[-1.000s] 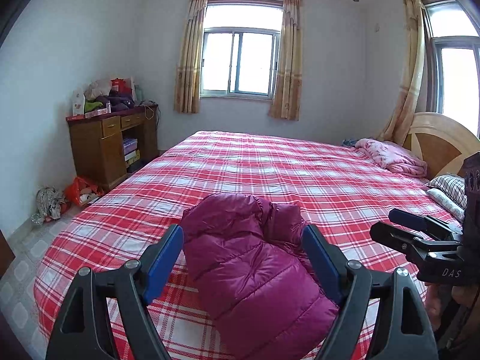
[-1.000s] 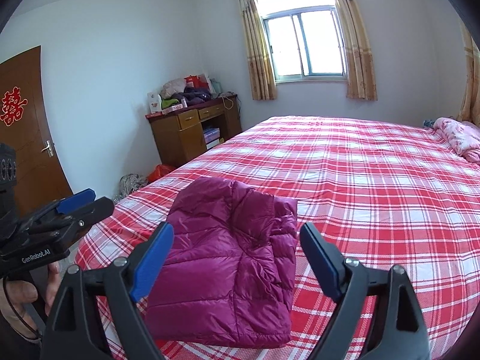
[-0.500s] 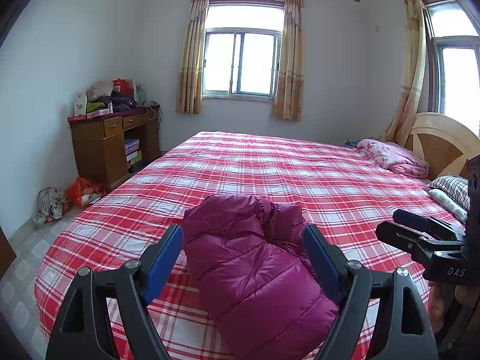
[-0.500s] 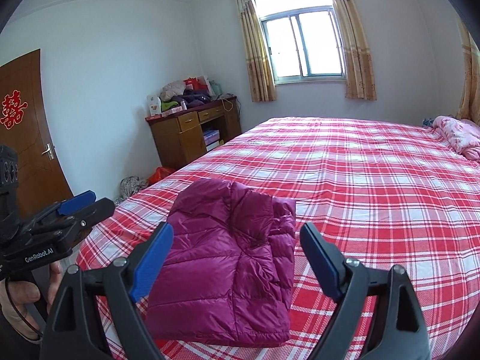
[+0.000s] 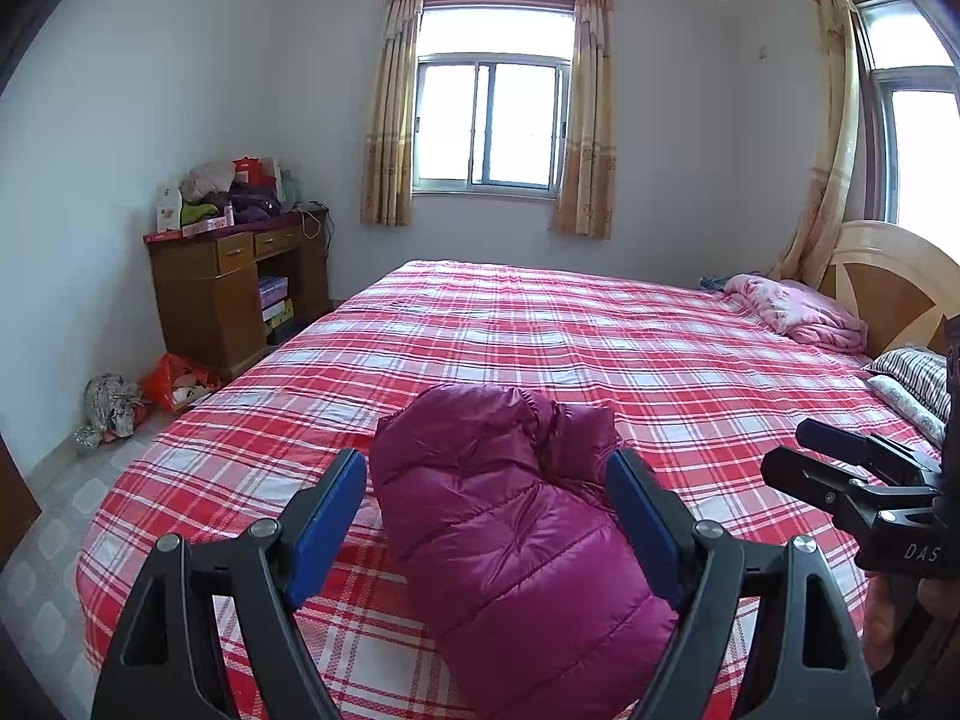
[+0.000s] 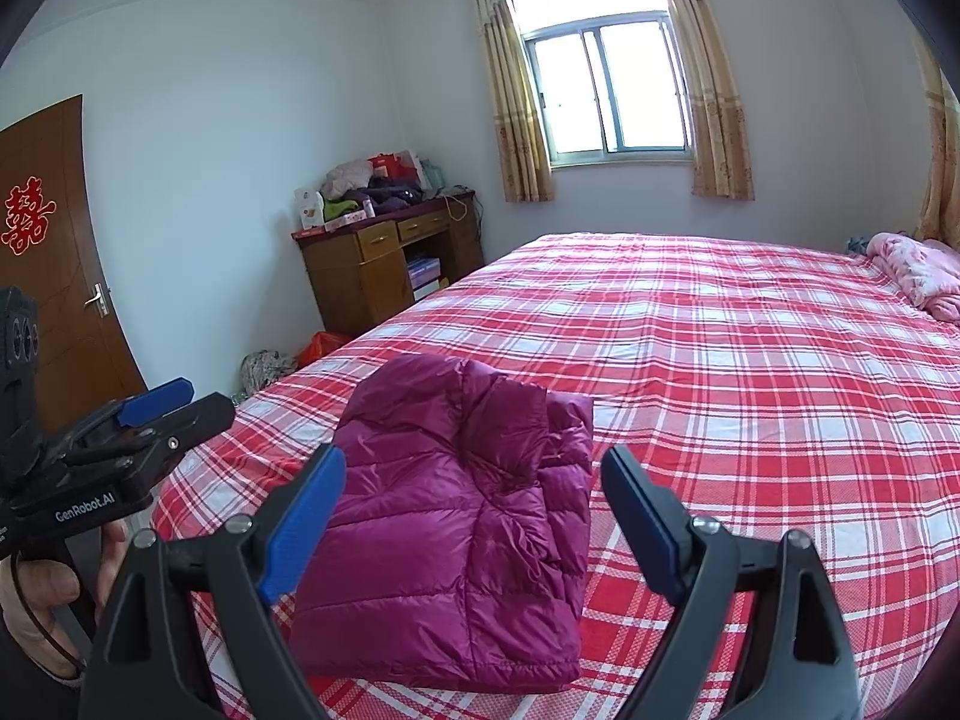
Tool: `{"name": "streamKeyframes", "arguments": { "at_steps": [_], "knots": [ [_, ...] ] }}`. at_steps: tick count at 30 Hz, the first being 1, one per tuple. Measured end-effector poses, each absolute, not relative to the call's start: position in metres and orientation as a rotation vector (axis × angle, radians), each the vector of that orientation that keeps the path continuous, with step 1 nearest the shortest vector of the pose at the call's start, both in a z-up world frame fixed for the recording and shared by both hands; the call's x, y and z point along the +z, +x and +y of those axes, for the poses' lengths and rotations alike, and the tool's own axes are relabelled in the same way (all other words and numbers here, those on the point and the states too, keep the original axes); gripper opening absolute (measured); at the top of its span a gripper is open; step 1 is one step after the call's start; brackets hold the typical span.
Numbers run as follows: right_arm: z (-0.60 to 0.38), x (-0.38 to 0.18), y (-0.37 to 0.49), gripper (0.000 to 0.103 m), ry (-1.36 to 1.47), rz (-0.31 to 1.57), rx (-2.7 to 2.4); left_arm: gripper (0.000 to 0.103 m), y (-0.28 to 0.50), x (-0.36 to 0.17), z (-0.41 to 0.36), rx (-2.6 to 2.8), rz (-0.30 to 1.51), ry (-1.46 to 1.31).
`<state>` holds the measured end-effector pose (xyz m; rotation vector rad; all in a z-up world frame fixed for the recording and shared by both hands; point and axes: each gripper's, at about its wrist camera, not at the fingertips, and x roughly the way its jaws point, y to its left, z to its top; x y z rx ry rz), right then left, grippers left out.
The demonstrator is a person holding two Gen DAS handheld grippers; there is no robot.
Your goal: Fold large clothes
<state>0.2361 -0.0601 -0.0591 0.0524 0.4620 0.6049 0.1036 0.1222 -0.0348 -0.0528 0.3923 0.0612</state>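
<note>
A magenta puffer jacket point(image 5: 510, 528) lies folded into a compact bundle near the front corner of the bed point(image 5: 600, 336), which has a red plaid cover. In the right wrist view the same jacket point(image 6: 456, 510) shows flat, with a sleeve folded over its top. My left gripper point(image 5: 489, 516) hovers open above and short of the jacket, nothing between its blue pads. My right gripper point(image 6: 474, 513) is likewise open and empty, held back from the jacket. Each gripper appears at the edge of the other's view, held by a hand point(image 6: 42, 588).
A pink blanket point(image 5: 798, 312) lies bunched by the wooden headboard point(image 5: 888, 282), with striped pillows point(image 5: 912, 372) beside it. A wooden desk point(image 5: 228, 282) piled with clothes stands at the left wall, bags point(image 5: 174, 384) on the floor by it. A brown door point(image 6: 54, 264) is far left.
</note>
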Motion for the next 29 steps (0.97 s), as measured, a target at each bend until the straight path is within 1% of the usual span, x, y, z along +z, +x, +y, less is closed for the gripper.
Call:
{"name": "streamKeyframes", "arguments": {
  "at_steps": [8, 10, 12, 19, 21, 22, 23, 29],
  "knots": [
    [-0.061, -0.057, 0.235, 0.090, 0.061, 0.449, 0.603, 0.083, 0.104, -0.035, 0.125, 0.084, 0.388, -0.060],
    [-0.061, -0.056, 0.235, 0.091, 0.061, 0.445, 0.603, 0.083, 0.104, -0.035, 0.125, 0.095, 0.385, -0.059],
    [-0.061, -0.056, 0.234, 0.093, 0.059, 0.440, 0.602, 0.083, 0.105, -0.036, 0.125, 0.092, 0.391, -0.059],
    [-0.059, -0.059, 0.233, 0.093, 0.049, 0.442, 0.606, 0.083, 0.110, -0.041, 0.125, 0.079, 0.428, -0.083],
    [-0.059, -0.060, 0.234, 0.093, 0.050, 0.444, 0.606, 0.087, 0.112, -0.043, 0.125, 0.088, 0.439, -0.080],
    [-0.059, -0.061, 0.234, 0.093, 0.052, 0.446, 0.606, 0.095, 0.112, -0.044, 0.124, 0.091, 0.441, -0.077],
    [-0.059, -0.061, 0.235, 0.093, 0.053, 0.448, 0.605, 0.097, 0.111, -0.045, 0.124, 0.093, 0.436, -0.071],
    [-0.061, -0.064, 0.235, 0.093, 0.061, 0.454, 0.602, 0.098, 0.108, -0.047, 0.117, 0.085, 0.415, -0.042]
  ]
}}
